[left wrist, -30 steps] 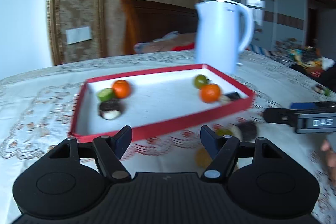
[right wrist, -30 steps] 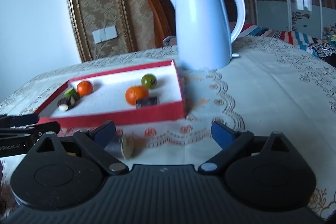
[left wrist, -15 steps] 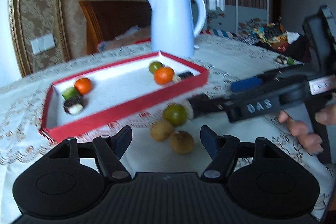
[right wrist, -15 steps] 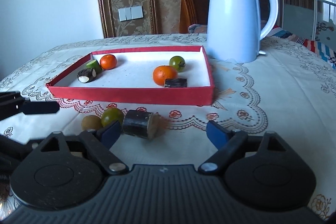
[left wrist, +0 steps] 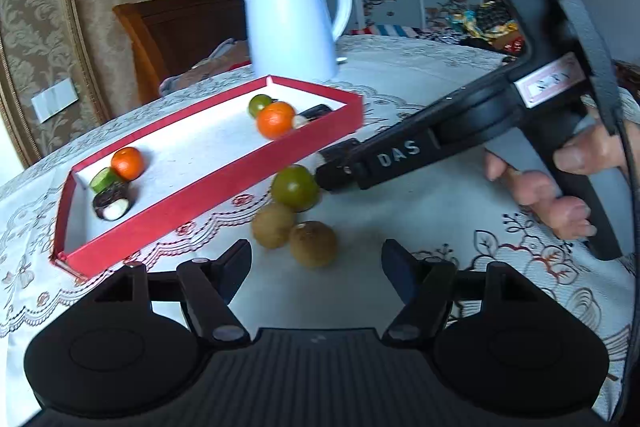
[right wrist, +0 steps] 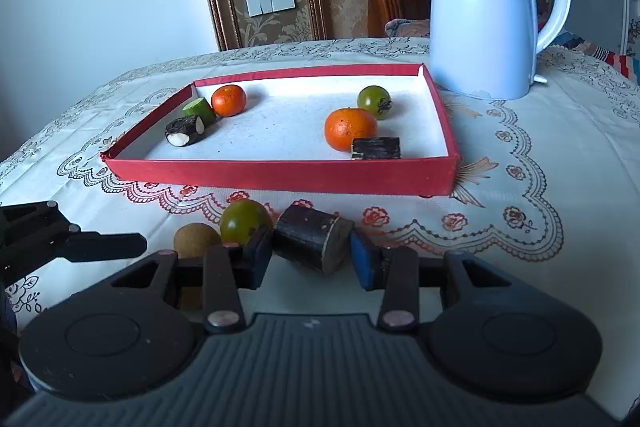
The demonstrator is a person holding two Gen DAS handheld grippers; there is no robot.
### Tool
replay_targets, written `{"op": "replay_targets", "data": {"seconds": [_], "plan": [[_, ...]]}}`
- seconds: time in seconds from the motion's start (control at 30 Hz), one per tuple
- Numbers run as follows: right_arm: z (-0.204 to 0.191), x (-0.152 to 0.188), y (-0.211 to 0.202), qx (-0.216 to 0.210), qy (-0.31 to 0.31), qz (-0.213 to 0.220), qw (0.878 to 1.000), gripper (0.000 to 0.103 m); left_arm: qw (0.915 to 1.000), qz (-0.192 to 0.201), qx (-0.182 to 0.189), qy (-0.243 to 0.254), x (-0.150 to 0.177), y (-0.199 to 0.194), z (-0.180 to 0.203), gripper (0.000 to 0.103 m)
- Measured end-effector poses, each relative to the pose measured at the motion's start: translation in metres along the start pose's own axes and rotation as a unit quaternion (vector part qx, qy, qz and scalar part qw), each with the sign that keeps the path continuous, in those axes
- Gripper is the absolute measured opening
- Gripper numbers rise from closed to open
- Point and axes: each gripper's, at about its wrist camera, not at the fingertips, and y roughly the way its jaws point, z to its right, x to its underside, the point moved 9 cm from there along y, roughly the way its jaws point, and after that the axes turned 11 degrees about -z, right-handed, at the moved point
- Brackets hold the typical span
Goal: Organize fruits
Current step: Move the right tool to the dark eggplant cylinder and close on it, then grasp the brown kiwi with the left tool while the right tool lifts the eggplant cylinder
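On the embroidered tablecloth (right wrist: 560, 131) in front of you sits one shallow red tray (right wrist: 280, 178) with a white floor. It holds six pieces. At its left end are a small orange (right wrist: 228, 100), a green cylinder piece (right wrist: 199, 109) and a dark piece with a white cut end (right wrist: 185, 131), clustered together. Toward the right end are a larger orange (right wrist: 350, 129), a green tomato-like fruit (right wrist: 375, 101) behind it and a dark flat block (right wrist: 376, 148) just in front of it.

Outside the tray, just before its front wall, lie four loose pieces: one green fruit (left wrist: 295, 188), two brown round fruits (left wrist: 273, 225) (left wrist: 312, 243), and one dark cylinder with a pale cut face (right wrist: 313, 243).

Your right gripper (right wrist: 312, 253) has narrowed around that dark cylinder, its blue pads at each side; actual contact cannot be confirmed. Your left gripper (left wrist: 316, 265) is spread wide and holds nothing, with the two brown fruits just ahead of it.

One white electric kettle (right wrist: 486, 7) stands behind the tray's far right corner.
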Motion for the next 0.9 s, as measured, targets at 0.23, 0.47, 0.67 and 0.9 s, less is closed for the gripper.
{"op": "replay_targets", "data": {"seconds": [0.23,0.47,0.67,0.9], "plan": [[0.019,-0.004,-0.007,0.018,0.038,0.026,0.999,0.039,0.9997,0.002,0.015,0.017,-0.004,0.003,0.010,0.071],[0.032,-0.004,-0.008,0.012,0.069,0.031,0.997,0.039,0.9999,0.000,-0.013,0.009,-0.008,0.008,0.008,0.048],[0.033,-0.004,-0.008,0.008,0.074,0.033,0.997,0.039,0.9997,-0.016,-0.009,-0.017,-0.010,0.016,0.000,0.045],[0.030,-0.002,-0.006,0.008,0.067,0.032,0.997,0.039,0.9995,-0.016,-0.013,-0.024,-0.008,0.016,-0.003,0.026]]}}
